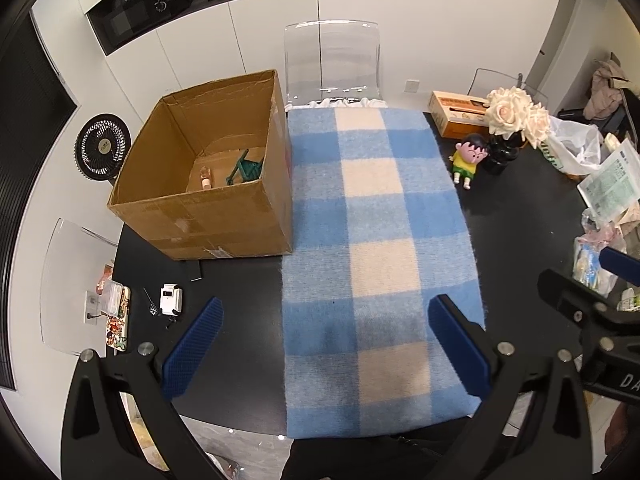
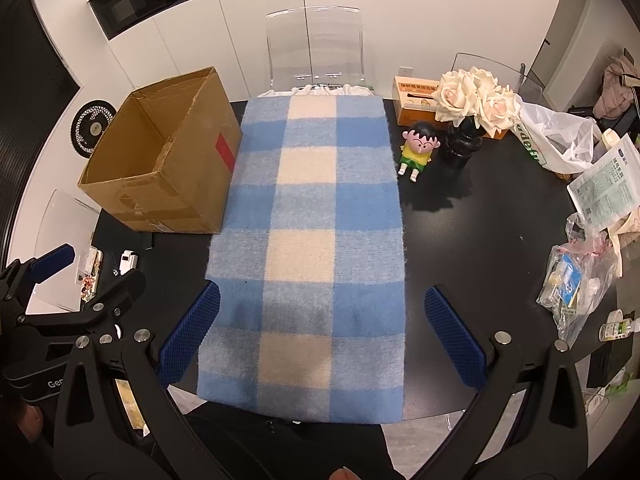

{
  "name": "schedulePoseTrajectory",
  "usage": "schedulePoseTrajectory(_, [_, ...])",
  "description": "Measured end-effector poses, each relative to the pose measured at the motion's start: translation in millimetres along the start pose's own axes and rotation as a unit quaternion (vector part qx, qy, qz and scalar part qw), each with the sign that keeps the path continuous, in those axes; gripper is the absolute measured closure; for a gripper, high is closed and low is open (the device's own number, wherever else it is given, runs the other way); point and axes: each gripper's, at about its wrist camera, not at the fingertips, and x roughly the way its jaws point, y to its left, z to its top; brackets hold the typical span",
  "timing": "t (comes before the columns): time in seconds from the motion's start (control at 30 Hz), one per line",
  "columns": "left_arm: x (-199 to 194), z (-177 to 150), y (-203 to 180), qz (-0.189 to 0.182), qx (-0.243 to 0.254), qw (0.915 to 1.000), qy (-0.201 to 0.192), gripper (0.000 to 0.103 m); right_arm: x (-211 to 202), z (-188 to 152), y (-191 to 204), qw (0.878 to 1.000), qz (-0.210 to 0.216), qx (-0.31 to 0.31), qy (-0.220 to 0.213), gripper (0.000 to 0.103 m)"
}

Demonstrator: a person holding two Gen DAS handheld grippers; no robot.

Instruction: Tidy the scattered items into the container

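An open cardboard box stands at the back left of the black table. Inside it lie a green tool and a small bottle. A blue and cream checked blanket runs down the middle of the table. A cartoon boy figure sits to its right beside a black vase of cream roses. My left gripper and my right gripper hover open over the blanket's near end, holding nothing.
A small white device, a thin metal piece and a clear case lie at the table's left edge. An orange tissue box, plastic bags and papers crowd the right side. Clear chairs stand behind and left.
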Motion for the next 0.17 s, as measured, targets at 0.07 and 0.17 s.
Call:
schedulePoseTrajectory(0.07, [0.9,1.3,-1.4,0.001,0.004,1.0000,0.001,0.001,1.6,1.6,-0.8,1.000,0.000,0.001,0.002,0.000])
schedulePoseTrajectory(0.17, [1.3,3.8,-2.4,0.002,0.004,1.0000,0.001,0.001,4.4,4.1,-1.7,1.000,0.000,0.001,0.004,0.000])
